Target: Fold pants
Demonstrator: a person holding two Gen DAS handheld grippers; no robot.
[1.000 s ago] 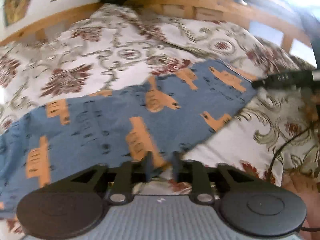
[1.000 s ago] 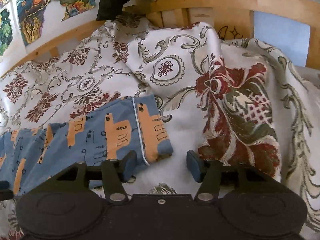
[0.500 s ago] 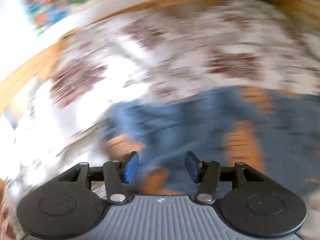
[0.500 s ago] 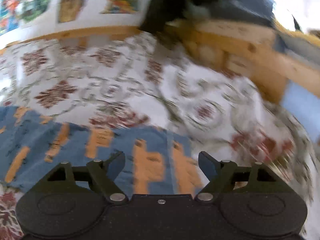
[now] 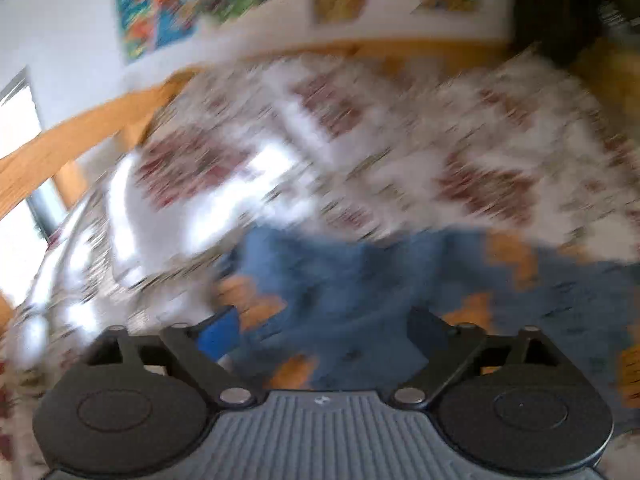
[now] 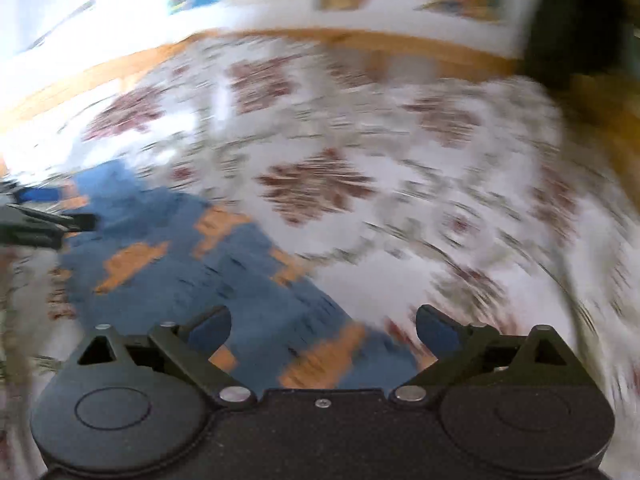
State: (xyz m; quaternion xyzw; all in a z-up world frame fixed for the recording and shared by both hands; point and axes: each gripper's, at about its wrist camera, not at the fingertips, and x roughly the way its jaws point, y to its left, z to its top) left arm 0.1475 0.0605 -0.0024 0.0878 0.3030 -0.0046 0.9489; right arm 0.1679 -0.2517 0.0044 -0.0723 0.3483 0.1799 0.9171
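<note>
Nearest the lens in the left wrist view, the left hand-held gripper [image 5: 322, 330] now stands wide with nothing between its fingers; a second ago its fingers were nearly together at the edge of the pants, so it has let go and swung to a different part of the cloth. The right hand-held gripper [image 6: 323, 330] is likewise spread wide and empty, wider than it was a second ago, and it too has shifted: the hem that lay just ahead of it then is no longer there, and a long stretch of blue cloth runs away to its left. Both views are smeared by motion. I judge that one stage is done and both grippers are moving to fresh grasp points for the next fold.

Just beyond the fingers, the pants [image 5: 400, 280] lie flat on the bed [image 5: 360, 140], blue with orange patches, spread over the patterned cover. From the right view, the pants [image 6: 192, 272] reach toward the far left, where the left gripper shows dimly. Blur hides seams, hems and any fold lines. Farther off are the wooden bed frame [image 6: 360, 40] and pictures on the wall [image 5: 160, 12].
</note>
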